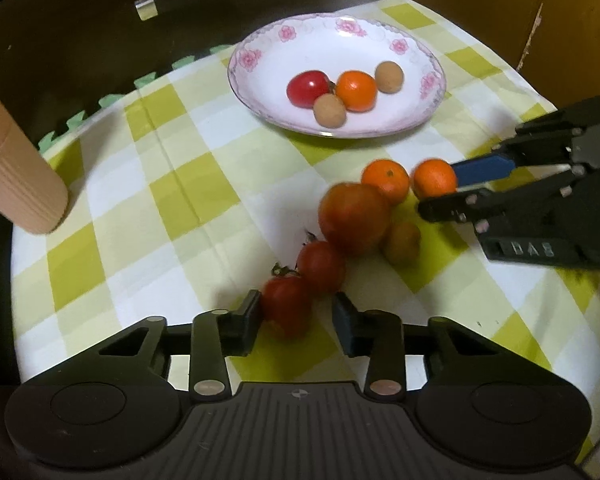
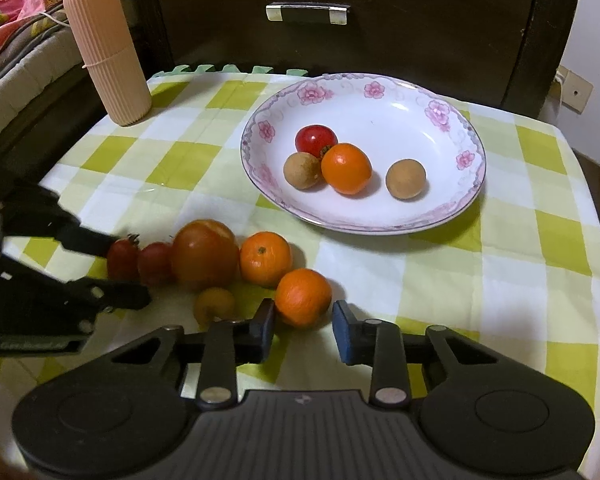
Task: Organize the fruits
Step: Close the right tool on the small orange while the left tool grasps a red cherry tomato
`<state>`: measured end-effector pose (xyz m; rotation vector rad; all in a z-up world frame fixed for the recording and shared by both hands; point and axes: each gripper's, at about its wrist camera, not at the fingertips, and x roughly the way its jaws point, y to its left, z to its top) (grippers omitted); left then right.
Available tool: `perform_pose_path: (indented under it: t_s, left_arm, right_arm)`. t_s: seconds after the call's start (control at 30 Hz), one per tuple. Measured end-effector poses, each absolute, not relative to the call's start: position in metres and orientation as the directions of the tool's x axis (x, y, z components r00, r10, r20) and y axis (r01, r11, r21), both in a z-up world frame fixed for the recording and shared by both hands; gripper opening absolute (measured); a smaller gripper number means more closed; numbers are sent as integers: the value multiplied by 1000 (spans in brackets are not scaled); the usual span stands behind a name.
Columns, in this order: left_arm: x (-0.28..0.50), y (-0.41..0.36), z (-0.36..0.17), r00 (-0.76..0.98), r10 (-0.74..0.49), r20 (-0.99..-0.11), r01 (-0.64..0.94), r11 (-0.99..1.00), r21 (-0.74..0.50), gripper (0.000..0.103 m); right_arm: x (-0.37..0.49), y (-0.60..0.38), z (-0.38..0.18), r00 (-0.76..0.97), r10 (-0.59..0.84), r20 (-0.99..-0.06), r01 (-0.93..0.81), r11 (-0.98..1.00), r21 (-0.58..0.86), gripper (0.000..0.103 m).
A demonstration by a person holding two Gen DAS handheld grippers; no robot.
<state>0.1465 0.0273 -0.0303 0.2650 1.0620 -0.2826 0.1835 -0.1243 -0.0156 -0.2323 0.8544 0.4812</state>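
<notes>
Four fruits sit in the plate [image 2: 474,184]; six wait on the cloth. Left gripper [image 1: 296,316] straddles a tomato [image 1: 286,308], right gripper [image 2: 304,320] an orange [image 2: 303,298], both spread, neither gripping.

both tools are held low and level; the left tool [image 1: 296,314] is spread wide, fingers apart, and the right tool [image 2: 304,320] is likewise parted, nothing clamped.

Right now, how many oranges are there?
3. One orange in the plate, one loose on the cloth beside the big tomato, one between the right gripper's open jaws. None seems hidden.
</notes>
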Motion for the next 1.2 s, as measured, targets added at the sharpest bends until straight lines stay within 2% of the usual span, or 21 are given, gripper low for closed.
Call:
perform_pose_path:
  t_s: [0.13, 0.57, 0.83, 1.2]
  left_arm:
    - [137, 25, -29, 450, -99, -887, 363, 928, 81, 46]
    - [151, 27, -32, 480, -82, -874, 324, 942, 90, 51]
    - [148, 20, -32, 472, -79, -878, 344, 933, 102, 35]
    - [147, 24, -31, 461, -82, -884, 317, 945, 77, 36]
  right_arm:
    - [180, -124, -16, 555, 311, -771, -498, 867, -9, 25]
    - [188, -126, -16, 555, 335, -762, -496, 868, 20, 27]
    - [195, -132, -13, 550, 347, -759, -487, 872, 46, 33]
    - [202, -129, -13, 558, 351, -752, -465, 883, 66, 34]
